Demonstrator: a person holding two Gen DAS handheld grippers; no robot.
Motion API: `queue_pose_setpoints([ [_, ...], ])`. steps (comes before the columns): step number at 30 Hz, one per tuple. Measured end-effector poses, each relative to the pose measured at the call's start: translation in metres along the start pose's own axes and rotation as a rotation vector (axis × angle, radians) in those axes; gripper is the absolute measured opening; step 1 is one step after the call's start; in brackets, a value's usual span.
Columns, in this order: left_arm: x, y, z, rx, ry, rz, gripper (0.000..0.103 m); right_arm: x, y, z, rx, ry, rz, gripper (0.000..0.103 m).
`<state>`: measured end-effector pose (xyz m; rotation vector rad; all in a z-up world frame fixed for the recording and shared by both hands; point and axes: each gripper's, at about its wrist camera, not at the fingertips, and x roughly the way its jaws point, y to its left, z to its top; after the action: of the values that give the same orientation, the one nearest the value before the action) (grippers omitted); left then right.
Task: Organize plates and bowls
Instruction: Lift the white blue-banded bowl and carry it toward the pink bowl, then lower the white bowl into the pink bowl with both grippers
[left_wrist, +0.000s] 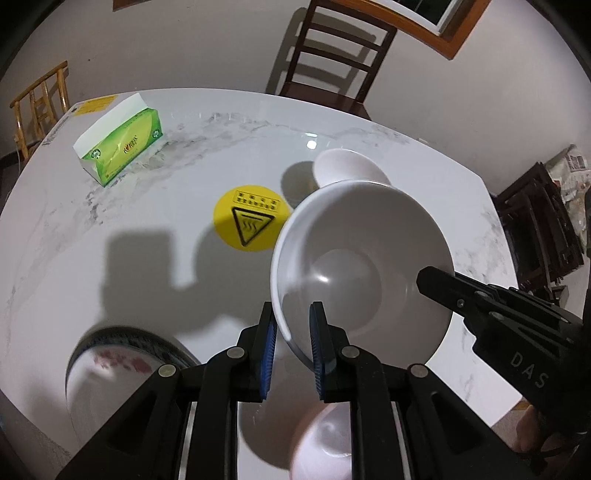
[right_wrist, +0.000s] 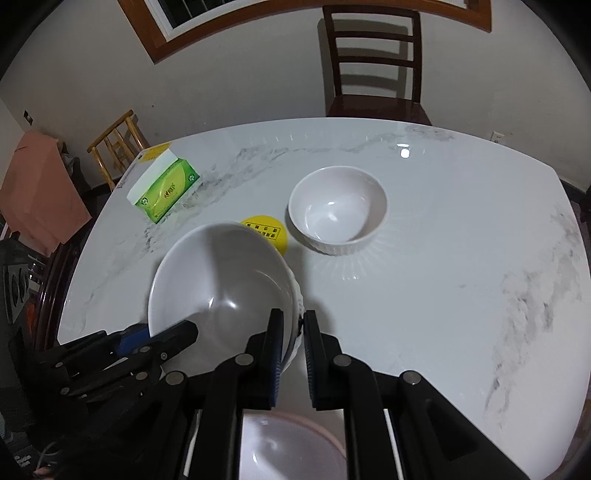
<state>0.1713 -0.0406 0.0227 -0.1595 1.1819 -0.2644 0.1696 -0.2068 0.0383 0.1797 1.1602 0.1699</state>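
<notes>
We see bare desk (right_wrist: 461, 240) right of the far bowl (right_wrist: 338, 210). Our left fingers (left_wrist: 293, 343) and right fingers (right_wrist: 293, 345) each pinch opposite rims of the lifted bowl (right_wrist: 221, 280).

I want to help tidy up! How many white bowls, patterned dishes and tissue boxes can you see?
White bowls: 3 (held bowl, far bowl, near bowl)
Patterned dish: 1
Tissue box: 1
Total: 5
</notes>
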Motion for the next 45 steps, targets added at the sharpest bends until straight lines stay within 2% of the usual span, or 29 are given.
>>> queue_pose_setpoints([
  [12, -0.031, -0.021, -0.056, 0.056, 0.016, -0.015, 0.015, -0.043, -0.011, -0.066, 0.032, -0.011, 0.013, 0.011],
  [24, -0.025, -0.028, -0.107, 0.091, 0.082, 0.007, 0.015, -0.041, -0.021, -0.133, 0.075, 0.050, 0.018, 0.011],
  [36, 0.008, -0.031, -0.123, 0.099, 0.157, 0.049, 0.015, -0.009, -0.032, -0.151, 0.100, 0.124, 0.006, 0.012],
  [45, 0.010, -0.034, -0.122, 0.129, 0.145, 0.075, 0.015, -0.002, -0.028, -0.149, 0.083, 0.132, -0.010, 0.014],
])
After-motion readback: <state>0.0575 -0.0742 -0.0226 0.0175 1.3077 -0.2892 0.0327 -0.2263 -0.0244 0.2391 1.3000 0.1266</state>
